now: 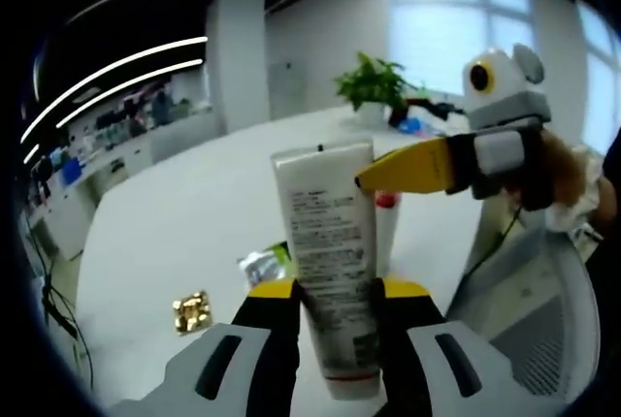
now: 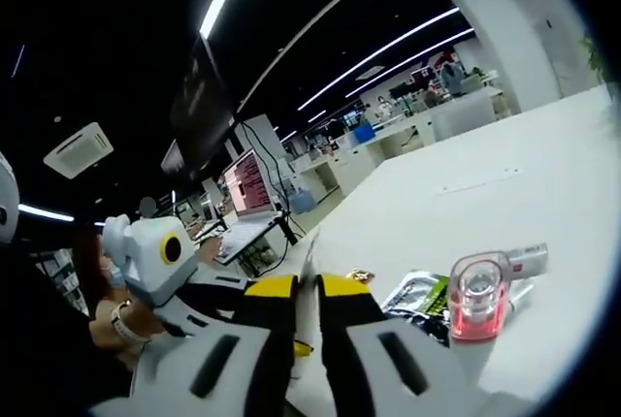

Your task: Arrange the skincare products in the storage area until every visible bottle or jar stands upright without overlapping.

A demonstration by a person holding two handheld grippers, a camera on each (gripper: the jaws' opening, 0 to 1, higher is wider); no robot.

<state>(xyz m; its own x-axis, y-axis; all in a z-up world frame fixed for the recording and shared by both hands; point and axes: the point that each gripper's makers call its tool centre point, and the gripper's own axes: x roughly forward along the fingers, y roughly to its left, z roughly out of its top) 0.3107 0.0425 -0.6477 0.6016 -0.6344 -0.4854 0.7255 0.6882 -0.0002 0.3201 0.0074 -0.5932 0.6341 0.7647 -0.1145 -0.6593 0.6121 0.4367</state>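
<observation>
1. Your left gripper point(image 1: 335, 315) had its fingers clamped on a white tube point(image 1: 328, 262), which stood upright between them with its printed back facing the camera and its flat crimped end uppermost
2. Your right gripper point(image 1: 364, 180) reached in from the right of the left gripper view, its yellow fingertips point(image 1: 412, 169) touching the upper edge of that tube
3. In the right gripper view, your right gripper point(image 2: 307, 315) had its fingers pressed together on the thin white edge of the tube point(image 2: 308, 272)
4. Beyond the left fingers, a gold foil-wrapped item point(image 1: 192, 311) lay on the white worktop point(image 1: 194, 223), to their left
5. To the right of the right fingers stood a clear bottle with a pink cap point(image 2: 476, 301), with a dark sachet point(image 2: 419, 298) just beside it on the worktop
</observation>
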